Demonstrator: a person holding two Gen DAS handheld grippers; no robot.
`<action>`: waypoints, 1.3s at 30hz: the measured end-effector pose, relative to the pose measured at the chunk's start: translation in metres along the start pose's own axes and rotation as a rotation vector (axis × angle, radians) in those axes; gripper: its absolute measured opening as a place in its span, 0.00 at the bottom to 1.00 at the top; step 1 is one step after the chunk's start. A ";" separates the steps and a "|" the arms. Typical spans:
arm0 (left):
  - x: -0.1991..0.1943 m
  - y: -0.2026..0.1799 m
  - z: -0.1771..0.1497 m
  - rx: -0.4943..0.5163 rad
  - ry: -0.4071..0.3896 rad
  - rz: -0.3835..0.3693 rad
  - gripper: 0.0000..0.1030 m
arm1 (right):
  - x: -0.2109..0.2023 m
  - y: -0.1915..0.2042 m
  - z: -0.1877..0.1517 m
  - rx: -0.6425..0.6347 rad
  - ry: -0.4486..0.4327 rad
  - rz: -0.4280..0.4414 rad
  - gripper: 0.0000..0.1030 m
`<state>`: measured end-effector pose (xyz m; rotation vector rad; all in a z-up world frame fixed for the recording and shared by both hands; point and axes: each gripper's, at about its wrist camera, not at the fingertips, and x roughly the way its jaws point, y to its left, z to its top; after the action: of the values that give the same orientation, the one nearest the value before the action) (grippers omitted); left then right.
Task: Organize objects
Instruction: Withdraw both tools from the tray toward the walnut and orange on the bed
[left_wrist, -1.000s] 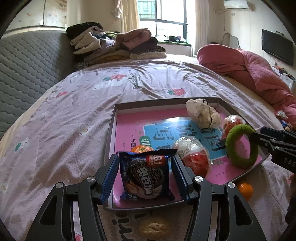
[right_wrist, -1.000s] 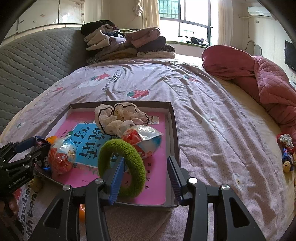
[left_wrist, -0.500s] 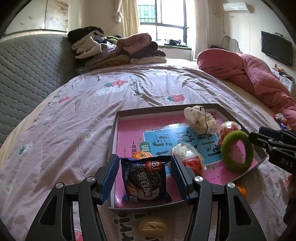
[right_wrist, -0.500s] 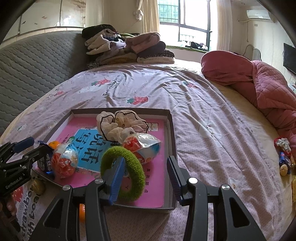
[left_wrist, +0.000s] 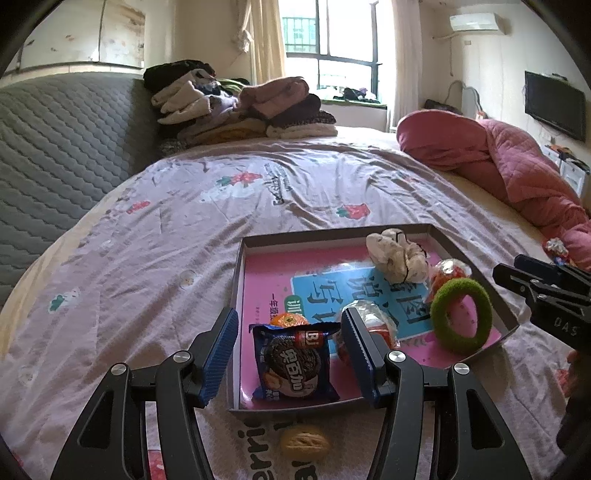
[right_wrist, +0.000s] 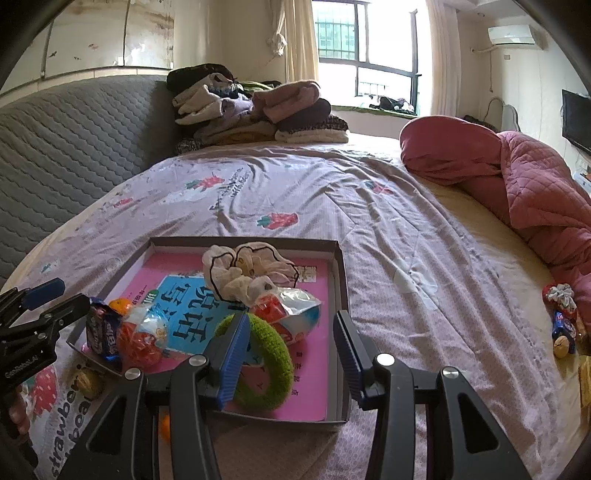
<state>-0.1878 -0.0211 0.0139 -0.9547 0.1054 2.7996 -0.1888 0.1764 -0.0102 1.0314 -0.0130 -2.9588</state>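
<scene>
A: Status on the left gripper (left_wrist: 290, 349)?

B: Jaws spread, nothing pinched. It hangs over the near corner of the tray (left_wrist: 443, 238). The cookie pack (left_wrist: 293, 363) lies flat on the tray floor between the blue pads, with a gap on both sides. No contact.

A: Right gripper (right_wrist: 291, 349)?

B: Also spread, holding nothing. Its left pad sits in front of the green ring (right_wrist: 267, 365), so it looks close, but the ring rests on the pink book (right_wrist: 314, 325) at the tray's near edge. The right pad is out over the tray wall.

A: What else is in the tray?

B: A cream scrunchie (right_wrist: 245, 275) toward the far side. A clear snack bag (right_wrist: 286, 310) with red contents just below it, touching the ring. A second red-filled bag (right_wrist: 142, 338) near the cookie pack, and a small orange (left_wrist: 290, 319) tucked behind the pack's top edge.

A: Anything outside?

B: A walnut (left_wrist: 304, 441) on the bedsheet (left_wrist: 147, 277), just in front of the tray's near wall. An orange ball (right_wrist: 165, 426) by the near wall below the right gripper, mostly hidden. A few small wrapped items (right_wrist: 563, 319) well off to the right, by the pink quilt (right_wrist: 517, 173). Can't tell what they are.

A: Background?

B: Folded clothes (left_wrist: 240, 107) stacked at the far end of the bed by the window.
</scene>
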 end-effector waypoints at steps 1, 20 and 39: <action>-0.002 0.000 0.000 -0.001 -0.003 0.001 0.58 | -0.002 0.000 0.001 -0.001 -0.005 0.000 0.45; -0.041 -0.004 0.006 0.000 -0.078 0.021 0.58 | -0.032 0.008 0.011 -0.013 -0.095 0.041 0.45; -0.057 0.007 -0.016 -0.013 -0.048 0.033 0.59 | -0.060 0.016 0.007 -0.002 -0.136 0.105 0.56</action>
<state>-0.1352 -0.0384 0.0364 -0.8958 0.0969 2.8552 -0.1457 0.1607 0.0325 0.8003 -0.0624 -2.9259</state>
